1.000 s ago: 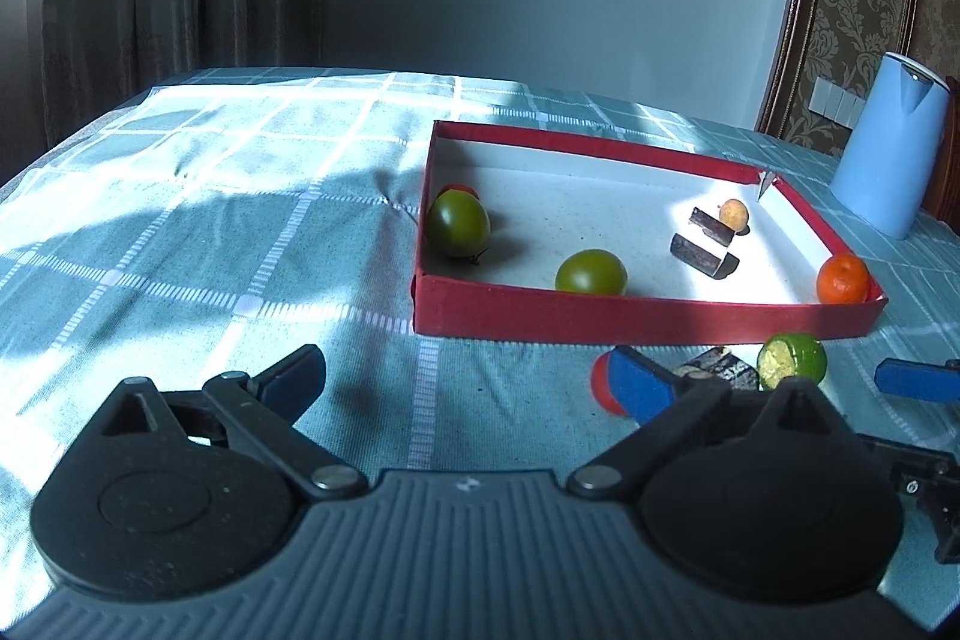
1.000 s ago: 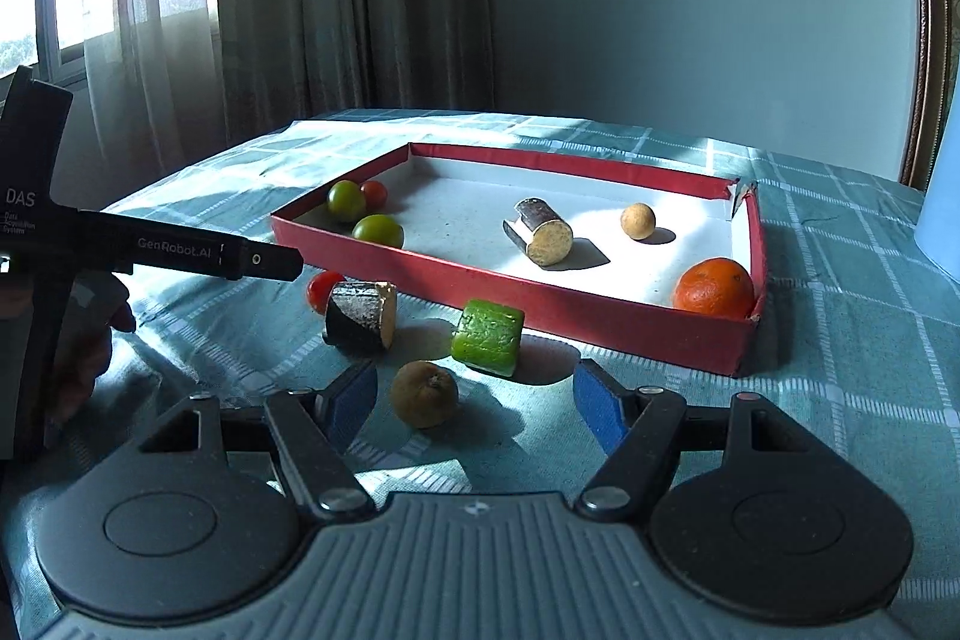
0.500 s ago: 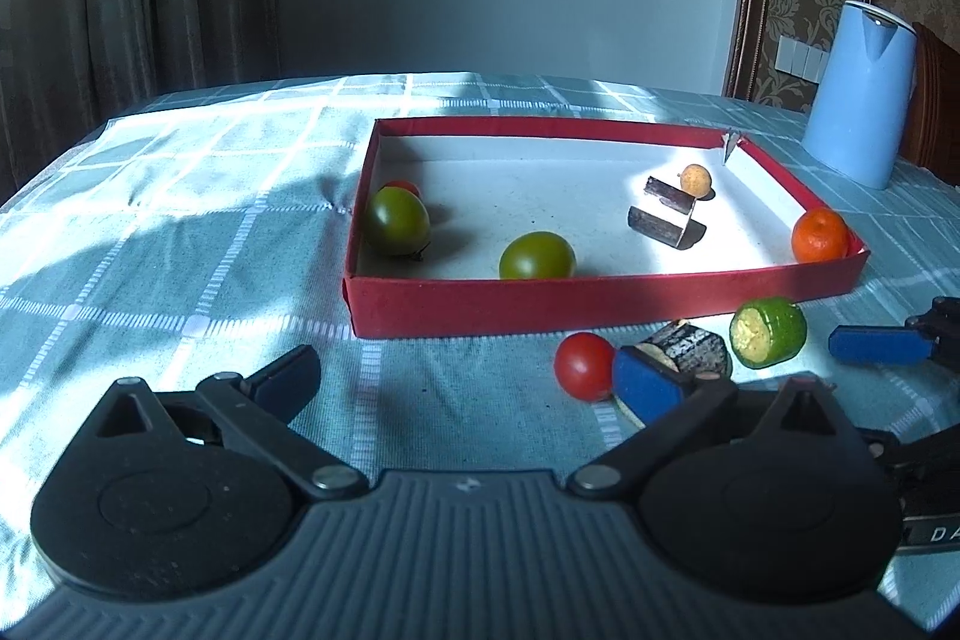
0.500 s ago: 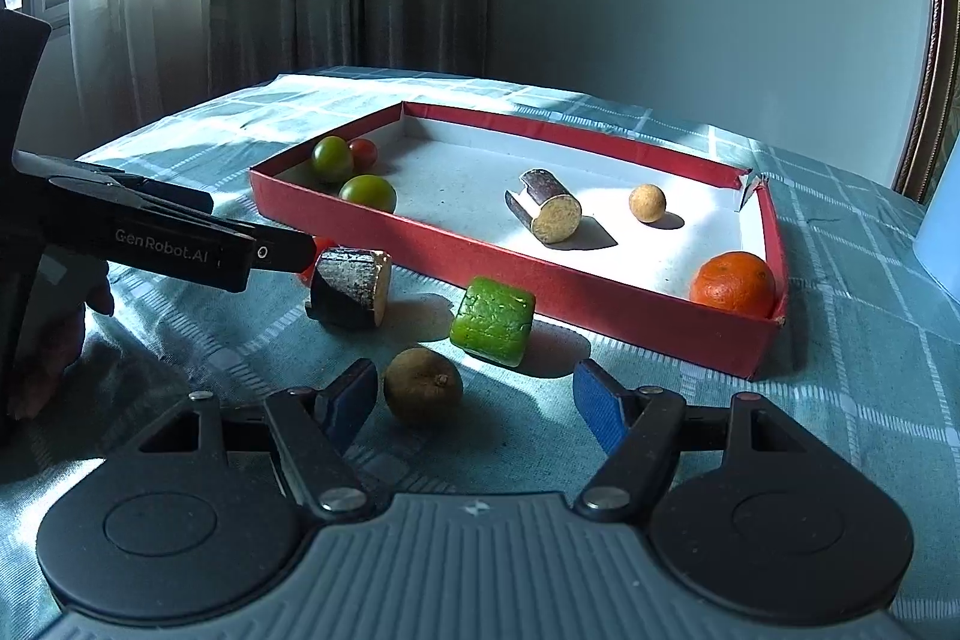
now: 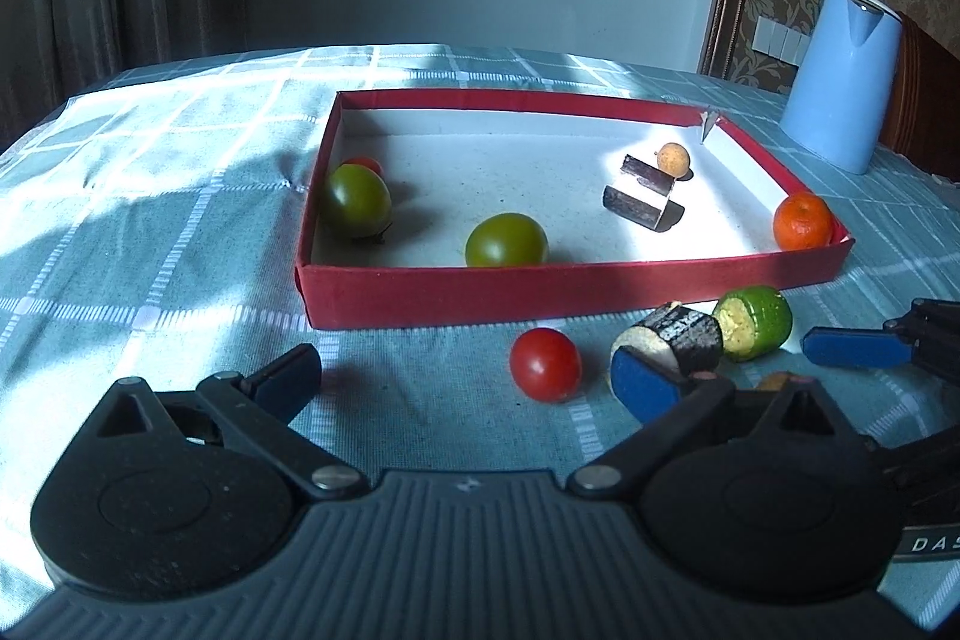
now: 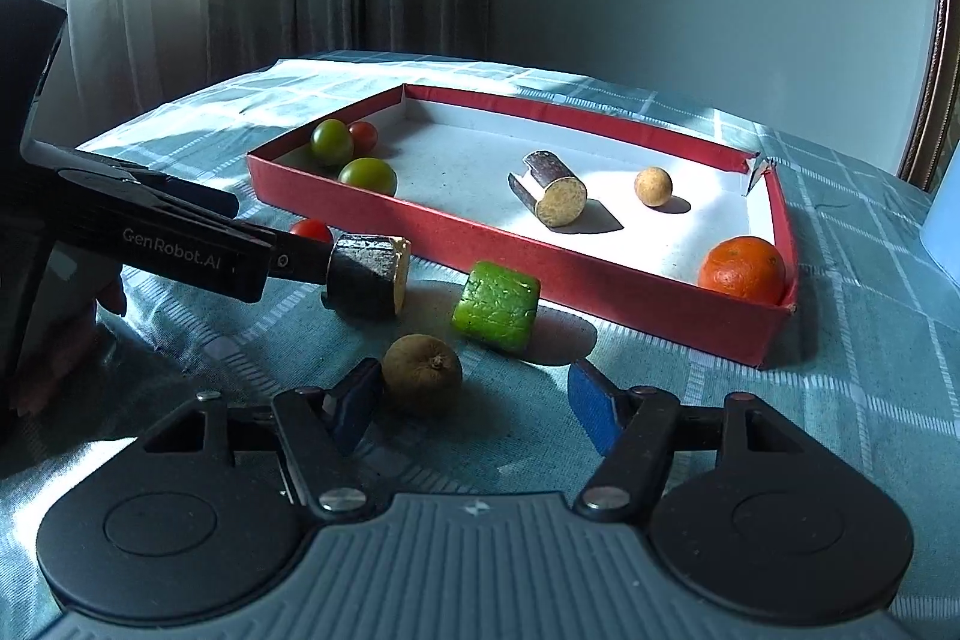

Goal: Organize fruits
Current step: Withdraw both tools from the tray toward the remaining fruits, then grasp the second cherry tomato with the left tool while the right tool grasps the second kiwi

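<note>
A red tray (image 5: 540,289) holds two green tomatoes (image 5: 507,241), a small red one, a dark cane piece (image 5: 642,199), a tan ball and an orange (image 5: 803,220). In front of it on the cloth lie a red tomato (image 5: 545,364), a dark cane piece (image 5: 678,334), a green chunk (image 5: 756,322) and a brown round fruit (image 6: 422,373). My left gripper (image 5: 468,382) is open, the red tomato between its fingers, nearer the right pad. My right gripper (image 6: 474,409) is closing, pads not pressing; the brown fruit sits by its left pad (image 6: 360,406).
A blue kettle (image 5: 840,82) stands at the back right beyond the tray (image 6: 420,214). The checked teal cloth (image 5: 150,196) covers the table. Curtains hang behind at the left. A hand (image 6: 54,358) grips the left tool's handle at the left edge.
The left view has swung right, bringing the red tomato between its fingers. The right gripper has crept toward the brown fruit and its jaws have narrowed a little.
</note>
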Tool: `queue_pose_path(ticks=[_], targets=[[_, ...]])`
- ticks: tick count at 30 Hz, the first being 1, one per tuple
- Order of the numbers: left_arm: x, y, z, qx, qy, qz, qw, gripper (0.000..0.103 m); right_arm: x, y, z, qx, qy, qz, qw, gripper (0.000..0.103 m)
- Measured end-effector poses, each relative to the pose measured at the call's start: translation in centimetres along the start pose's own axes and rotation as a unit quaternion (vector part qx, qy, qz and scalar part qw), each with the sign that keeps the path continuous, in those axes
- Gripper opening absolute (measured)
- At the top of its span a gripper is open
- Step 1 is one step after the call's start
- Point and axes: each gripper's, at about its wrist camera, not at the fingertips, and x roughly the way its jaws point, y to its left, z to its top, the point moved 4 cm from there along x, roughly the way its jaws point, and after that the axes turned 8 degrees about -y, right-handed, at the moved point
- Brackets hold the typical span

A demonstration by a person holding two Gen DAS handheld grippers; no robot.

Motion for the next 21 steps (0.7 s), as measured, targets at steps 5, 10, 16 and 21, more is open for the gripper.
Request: queue_pose_path(ticks=[5, 10, 16, 21], targets=[[0.3, -0.6, 0.0, 0.024, 0.002, 0.017, 0.9996, 0.092, 0.4, 0.3, 0.3, -0.004, -0.001, -0.002, 1.0, 0.061], [0.0, -1.6, 0.0, 0.054, -0.007, 0.013, 0.9984, 0.071, 0.3, 0.7, 0.3, -0.009, -0.004, 0.008, 1.0, 0.046], [-0.1, -2.0, 0.0, 0.052, -0.007, -0.004, 0.9986, 0.053, 0.3, 1.0, 0.3, -0.015, -0.006, 0.006, 1.0, 0.039], [-0.5, -3.4, -0.3, 0.07, -0.013, -0.008, 0.9975, 0.029, 0.1, 0.9, 0.2, -0.013, -0.006, 0.004, 1.0, 0.035]])
